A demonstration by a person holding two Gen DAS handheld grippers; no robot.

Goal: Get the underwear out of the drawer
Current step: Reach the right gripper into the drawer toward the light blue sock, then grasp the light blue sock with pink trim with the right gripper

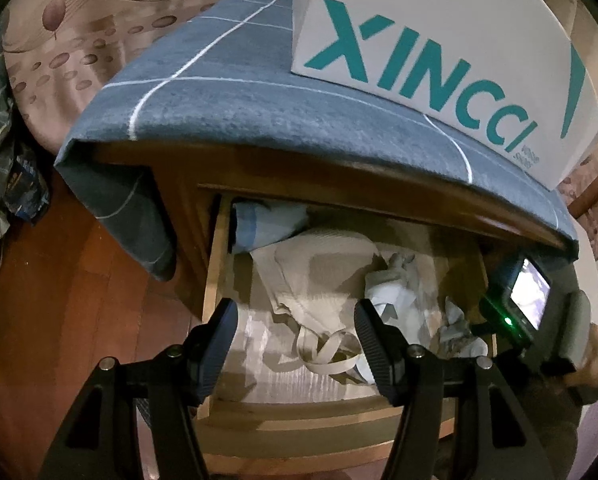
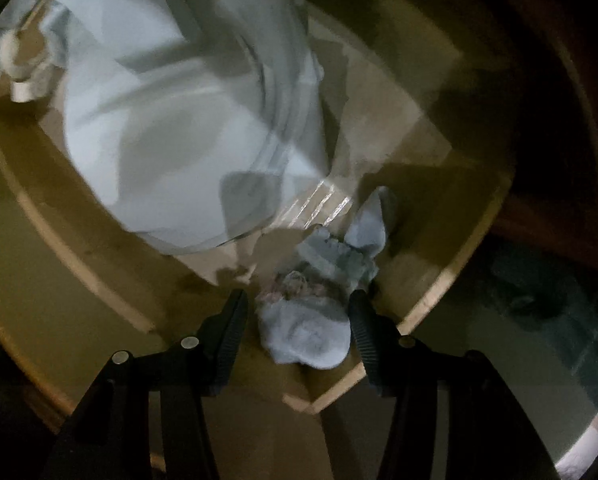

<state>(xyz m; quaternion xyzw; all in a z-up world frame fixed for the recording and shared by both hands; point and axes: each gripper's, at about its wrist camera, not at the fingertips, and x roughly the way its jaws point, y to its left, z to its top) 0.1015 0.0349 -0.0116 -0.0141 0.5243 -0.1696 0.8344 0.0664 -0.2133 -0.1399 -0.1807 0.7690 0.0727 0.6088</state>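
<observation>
The wooden drawer (image 1: pixel 215 264) stands pulled out under a cabinet top. Inside lie a beige garment with straps (image 1: pixel 319 280), a folded blue cloth (image 1: pixel 267 224) at the back left, and pale crumpled underwear (image 1: pixel 391 300) at the right. My left gripper (image 1: pixel 295 332) is open above the drawer's front, over the beige garment, holding nothing. My right gripper (image 2: pixel 299 320) is open inside the drawer, its fingers either side of a small pale blue crumpled piece of underwear (image 2: pixel 311 340). A large white-blue garment (image 2: pixel 171 112) lies beyond it. The right tool's body (image 1: pixel 531 304) shows in the left wrist view.
A blue checked cloth (image 1: pixel 259 92) covers the cabinet top, with a white XINCCI box (image 1: pixel 439 52) on it. A patterned bed (image 1: pixel 79 40) lies to the left, and dark wooden floor (image 1: pixel 59 300) below. The drawer's right front corner (image 2: pixel 319 400) is close under my right gripper.
</observation>
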